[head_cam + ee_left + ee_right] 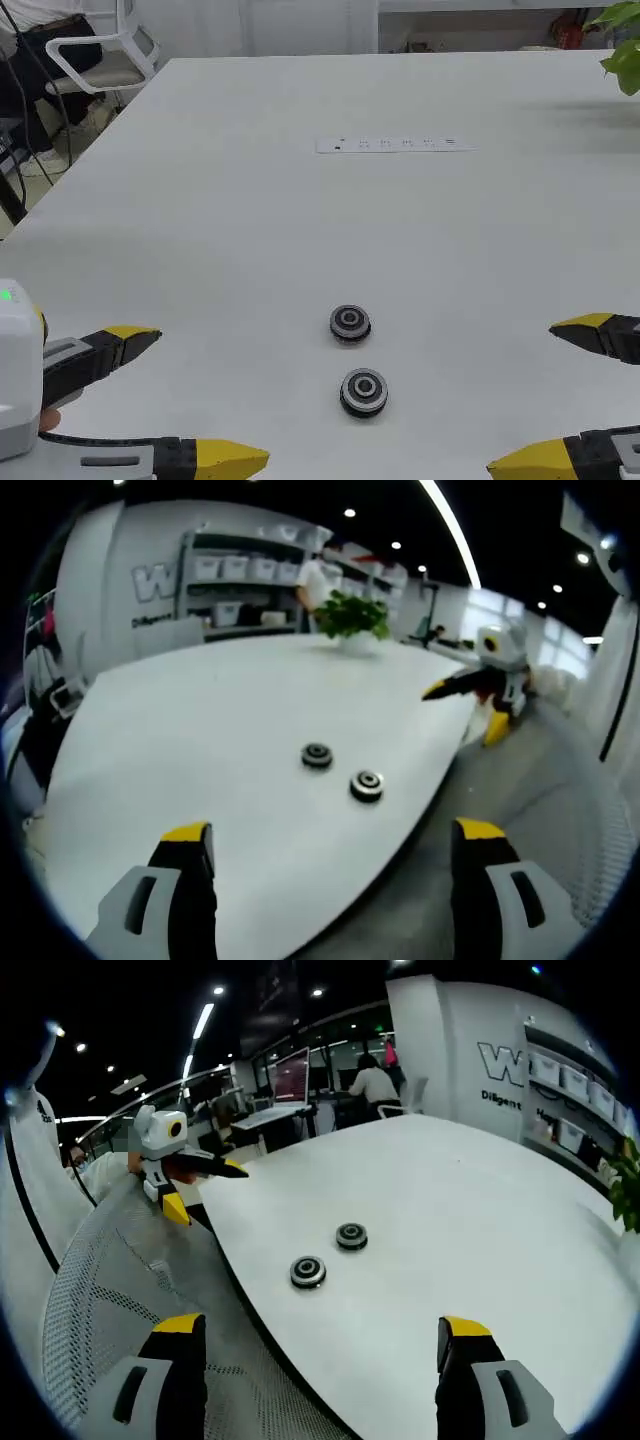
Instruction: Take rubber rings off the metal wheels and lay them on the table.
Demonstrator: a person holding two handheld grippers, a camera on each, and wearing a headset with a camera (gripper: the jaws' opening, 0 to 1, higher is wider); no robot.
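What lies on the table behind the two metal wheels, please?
Beyond the far wheel and near wheel, a flat white strip with small dark marks lies on the table. Its underside is hidden, and the marks are too small to read.

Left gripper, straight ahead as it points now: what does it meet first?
Likely the nearer black-ringed metal wheel on the white table, roughly between the left gripper's open jaws; height is unclear.

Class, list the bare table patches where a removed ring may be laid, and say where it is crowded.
Crowded: the gap between the far wheel and near wheel. Bare: the wide stretch from the far wheel to the white strip; also either side of the pair, towards the left gripper and right gripper.
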